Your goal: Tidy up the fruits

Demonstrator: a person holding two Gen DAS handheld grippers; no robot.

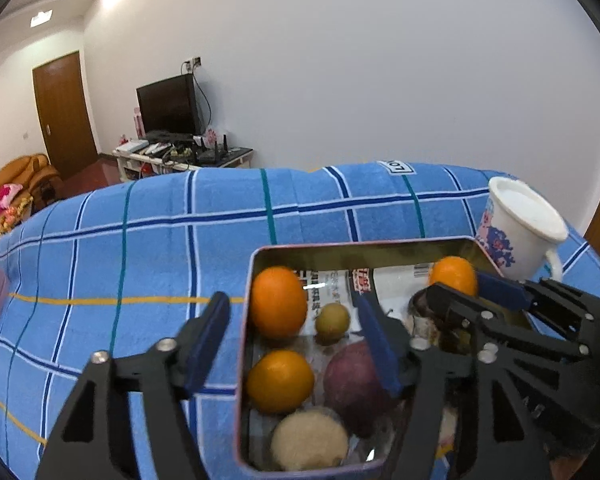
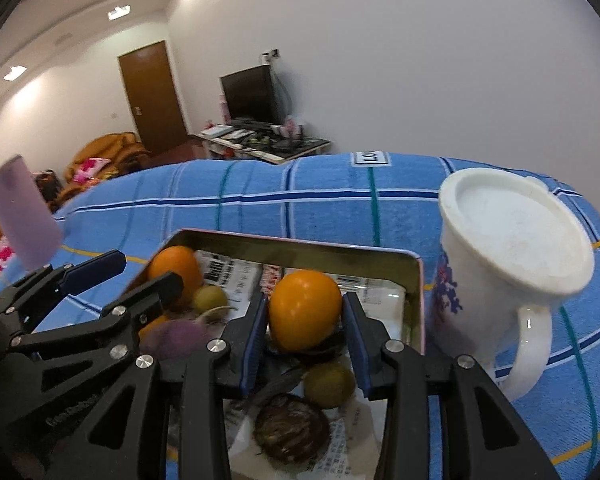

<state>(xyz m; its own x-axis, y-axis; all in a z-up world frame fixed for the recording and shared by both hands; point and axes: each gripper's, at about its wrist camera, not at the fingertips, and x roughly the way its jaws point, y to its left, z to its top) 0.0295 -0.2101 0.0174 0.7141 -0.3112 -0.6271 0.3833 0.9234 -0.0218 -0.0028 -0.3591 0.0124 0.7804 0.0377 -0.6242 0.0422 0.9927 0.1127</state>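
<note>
1. Behind everything stands a plain white wall (image 1: 380, 60), with a brown door (image 1: 62, 114) and a dark television (image 1: 168, 104) at far left. A blue checked cloth (image 1: 140, 240) covers the work surface.
2. At the left edge of the right wrist view a pale purple object (image 2: 24, 216) shows, blurred; I cannot tell what it is.
3. My left claw (image 1: 296, 332) stands spread. One finger (image 1: 208, 340) is outside the left wall of the metal tin (image 1: 260, 252), and the other is inside it, over the purple fruit (image 1: 348, 384). Nothing is pinched.
4. Below that claw, along the tin's left side, lie two oranges (image 1: 278, 302), a small green fruit (image 1: 332, 320) and a pale rough-skinned fruit (image 1: 308, 440). All rest on printed paper (image 1: 332, 284).
5. My right claw (image 2: 304, 340) pinches a third orange (image 2: 304, 310), with a blue pad pressed on each side. This orange sits toward the tin's far right corner.
6. Just below it, between my fingers, are another small green fruit (image 2: 328, 384) and a dark brown wrinkled fruit (image 2: 290, 428).
7. A white mug (image 2: 512, 264) with blue and pink print stands just right of the tin, a white lid on top and its handle toward the camera.
</note>
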